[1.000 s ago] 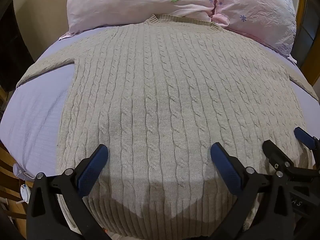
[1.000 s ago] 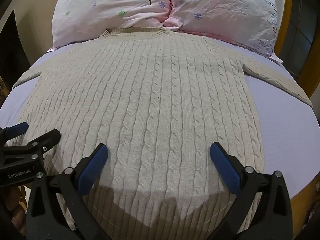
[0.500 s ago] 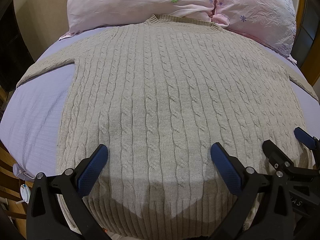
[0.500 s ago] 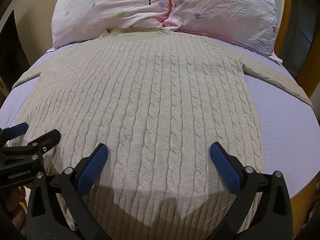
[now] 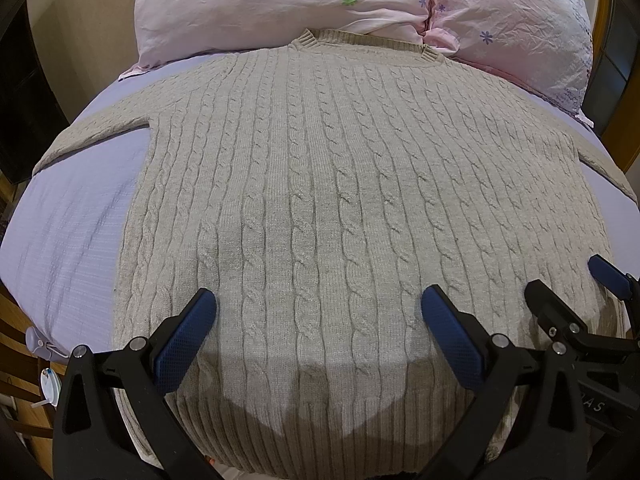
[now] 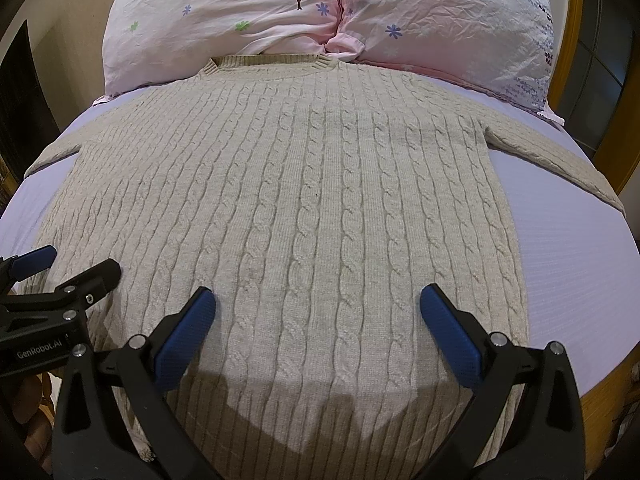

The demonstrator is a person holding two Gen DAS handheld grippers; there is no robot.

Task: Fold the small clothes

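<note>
Cable-knit sweater point(image 5: 340, 200) lies flat, long axis near-to-far, ribbed hem point(image 5: 320, 432) just under both claws. Left gripper point(image 5: 318, 332) & right gripper point(image 6: 318, 332): jaws apart, holding nothing.

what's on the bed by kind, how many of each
sweater: 1
pillows: 2, left pillow and right pillow
grippers over the hem: 2, left gripper and right gripper, both open
total: 5
</note>
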